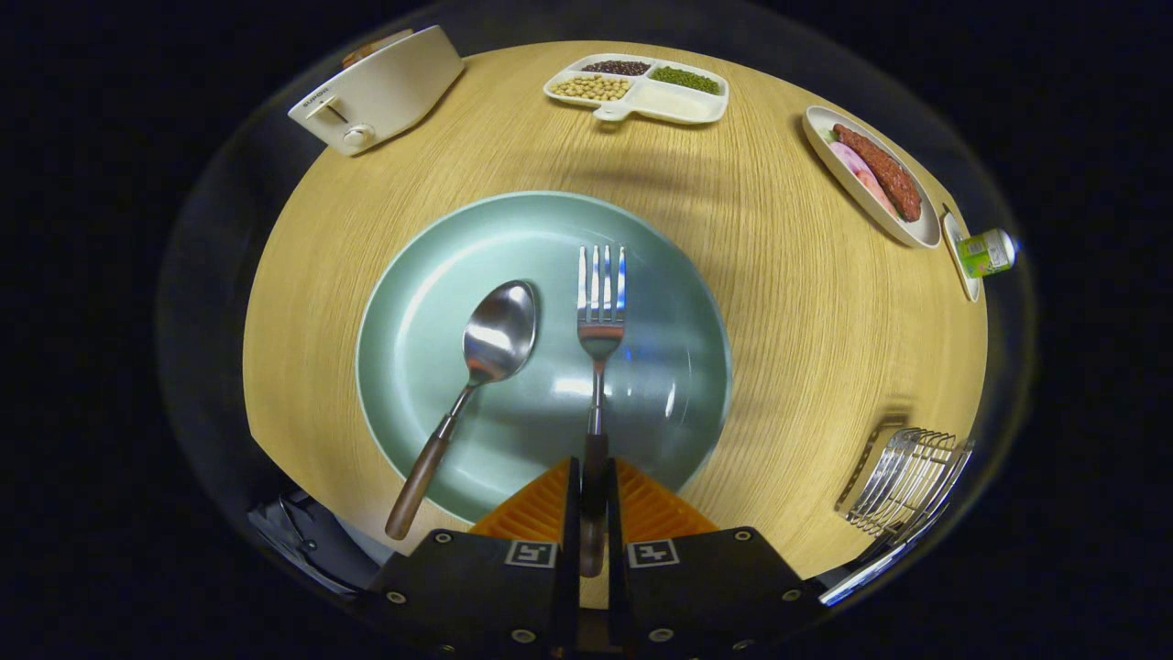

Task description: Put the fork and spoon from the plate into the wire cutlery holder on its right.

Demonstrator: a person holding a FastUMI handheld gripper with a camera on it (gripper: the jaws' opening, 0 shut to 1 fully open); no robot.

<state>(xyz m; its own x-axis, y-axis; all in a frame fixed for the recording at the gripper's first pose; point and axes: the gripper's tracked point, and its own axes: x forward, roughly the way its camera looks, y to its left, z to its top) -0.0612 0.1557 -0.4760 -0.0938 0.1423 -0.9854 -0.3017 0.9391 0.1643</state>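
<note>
Grip: gripper (593, 500) fingers closed on the fork (599, 316) handle at the plate (412, 275) near rim | Advice: lift level before swinging toward the wire cutlery holder (907, 481), right of plate | Items: fork bright steel, dark handle, tines pointing away; spoon (490, 353) matching, lies on plate just left of it.

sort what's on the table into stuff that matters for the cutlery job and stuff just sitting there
For the job: fork, its handle clamped between the gripper fingers; spoon on the green plate; wire cutlery holder.

Lying about: toaster, divided tray of beans, dish of sausage, green bottle.
</note>
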